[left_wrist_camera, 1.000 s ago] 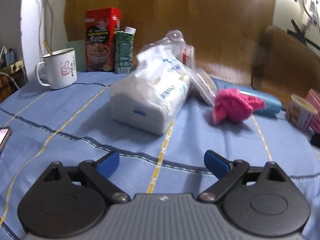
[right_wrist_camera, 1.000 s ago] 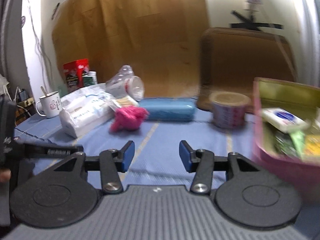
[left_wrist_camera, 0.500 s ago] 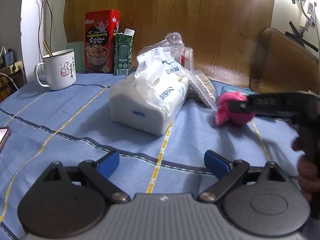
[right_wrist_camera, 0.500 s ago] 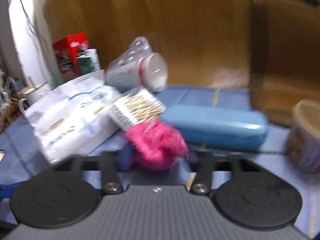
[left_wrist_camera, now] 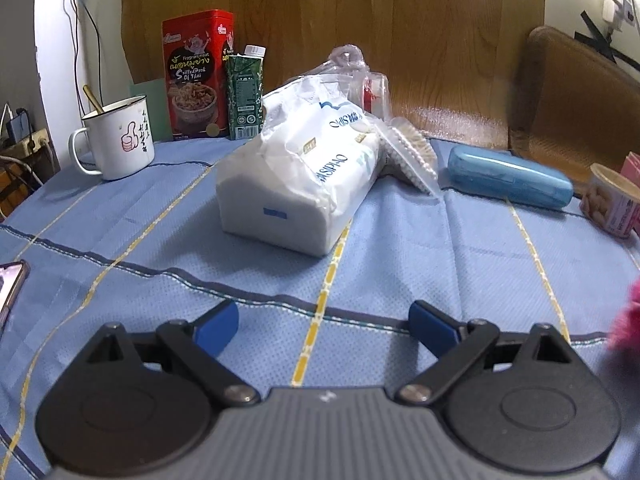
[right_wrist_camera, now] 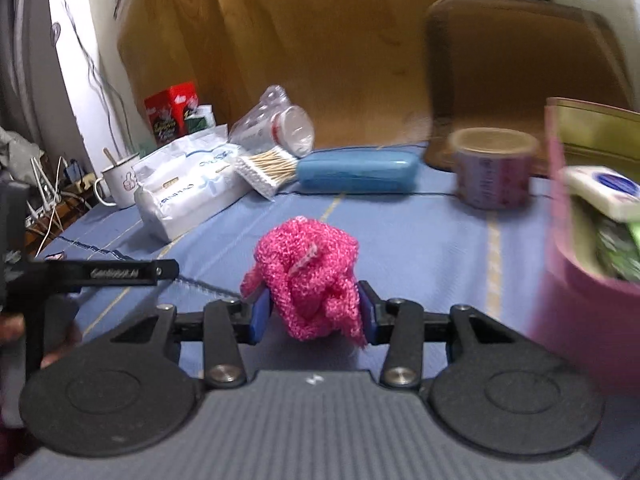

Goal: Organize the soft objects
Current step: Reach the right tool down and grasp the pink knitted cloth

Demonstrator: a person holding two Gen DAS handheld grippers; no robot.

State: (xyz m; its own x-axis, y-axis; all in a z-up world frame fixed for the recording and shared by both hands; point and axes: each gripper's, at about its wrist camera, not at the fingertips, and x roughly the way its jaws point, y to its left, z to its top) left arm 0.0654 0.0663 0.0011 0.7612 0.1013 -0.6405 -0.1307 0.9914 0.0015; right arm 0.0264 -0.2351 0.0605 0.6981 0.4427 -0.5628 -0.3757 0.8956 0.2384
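- While the right gripper (right_wrist_camera: 312, 312) clamps its blue pads against both sides of a pink knitted cloth (right_wrist_camera: 306, 280), the bundle hangs above the blue tablecloth (right_wrist_camera: 420, 232), clear of the other items.
- At 3 o'clock in the right wrist view, a pink bin (right_wrist_camera: 580, 312) holds packets and a white box; its rim is blurred.
- At 12 o'clock beyond the cloth lie a blue case (right_wrist_camera: 356, 170) and a pack of cotton swabs (right_wrist_camera: 268, 168), the swabs resting against a white tissue pack (right_wrist_camera: 188, 192).
- Over the tablecloth the left gripper (left_wrist_camera: 324, 324) hovers with its jaws wide apart and nothing between them.
- At 12 o'clock from the left gripper sits the tissue pack (left_wrist_camera: 304, 184); at 10 o'clock stand a white mug (left_wrist_camera: 116, 140), a red tin (left_wrist_camera: 196, 76) and a green carton (left_wrist_camera: 246, 94).
- At 3 o'clock in the left wrist view, a blurred edge of the pink cloth (left_wrist_camera: 628, 320) shows.
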